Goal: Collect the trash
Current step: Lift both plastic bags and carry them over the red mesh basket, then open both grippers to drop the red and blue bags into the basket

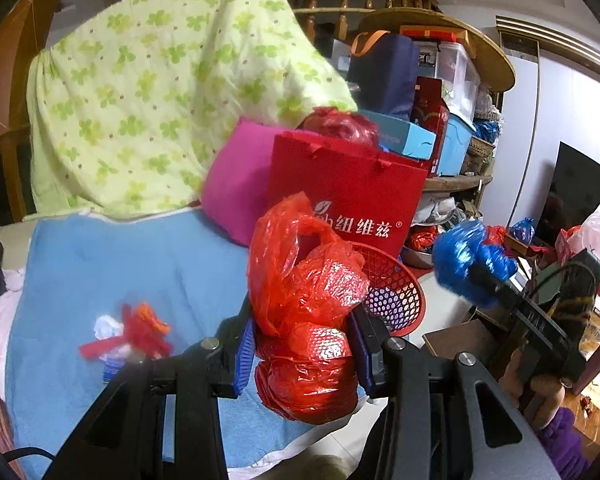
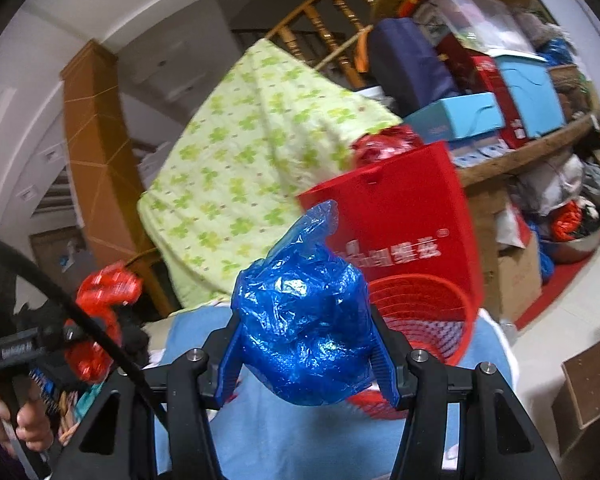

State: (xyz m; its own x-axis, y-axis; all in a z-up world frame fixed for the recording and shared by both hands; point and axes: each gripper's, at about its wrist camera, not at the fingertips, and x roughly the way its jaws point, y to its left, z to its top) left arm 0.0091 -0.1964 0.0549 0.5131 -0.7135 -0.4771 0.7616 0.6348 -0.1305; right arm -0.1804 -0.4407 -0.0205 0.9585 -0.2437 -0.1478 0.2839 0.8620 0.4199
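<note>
left tongs (image 1: 304, 356) clamped on red plastic bag (image 1: 304, 300) above blue bed sheet (image 1: 120, 280) | right tongs (image 2: 306, 356) clamped on blue plastic bag (image 2: 304, 320) | red mesh basket (image 2: 424, 312) just beyond both

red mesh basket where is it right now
The red mesh basket sits on the blue blanket, just in front of the red paper bag, right of centre in both wrist views.

We saw the basket (image 1: 400, 292) on the bed (image 1: 120, 272), the gift bag (image 1: 348, 188) behind it, scraps (image 1: 136, 332) left.
</note>
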